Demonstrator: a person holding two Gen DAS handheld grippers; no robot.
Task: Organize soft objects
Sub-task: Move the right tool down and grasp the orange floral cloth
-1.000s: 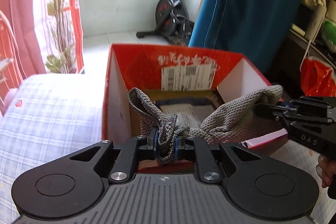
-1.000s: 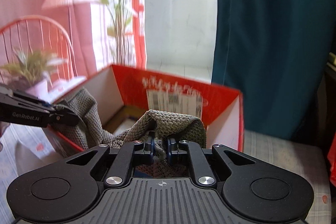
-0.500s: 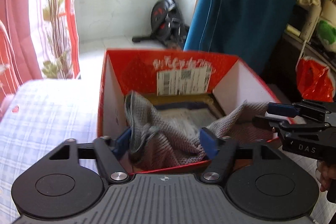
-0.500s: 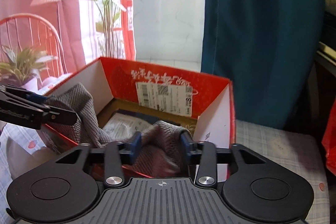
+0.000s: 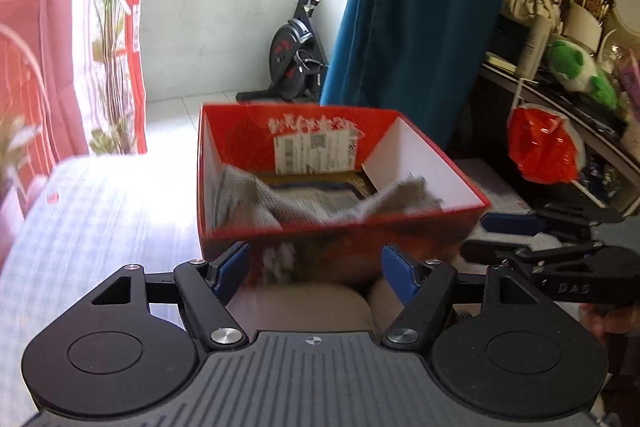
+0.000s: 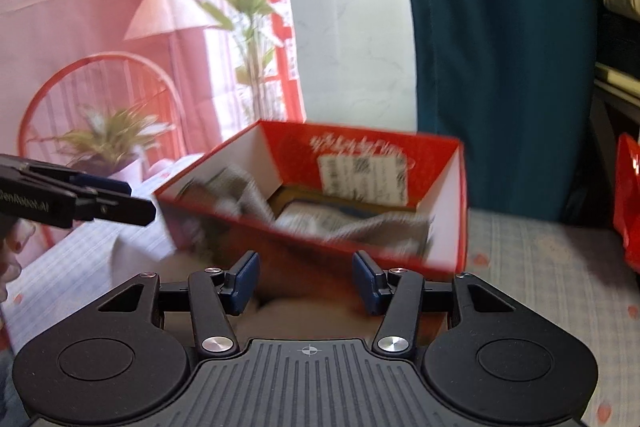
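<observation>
A grey knitted cloth (image 5: 256, 199) lies loose inside the red cardboard box (image 5: 344, 227), draped from its left wall to its right wall; it also shows in the right wrist view (image 6: 384, 231) inside the box (image 6: 320, 239). My left gripper (image 5: 316, 271) is open and empty, just in front of the box's near wall. My right gripper (image 6: 306, 279) is open and empty, also just short of the box. Each gripper appears in the other's view: the right gripper (image 5: 520, 235) at right, the left gripper (image 6: 100, 203) at left.
The box stands on a checked cloth surface (image 5: 100, 227). A red plastic bag (image 5: 544, 147) hangs at the right below a cluttered shelf (image 5: 560, 79). A teal curtain (image 5: 420, 27), an exercise bike (image 5: 296, 55) and a potted plant (image 6: 104, 139) stand behind.
Both grippers opened and let go of the grey cloth, which dropped into the box. Both grippers then pulled back toward me, away from the box.
</observation>
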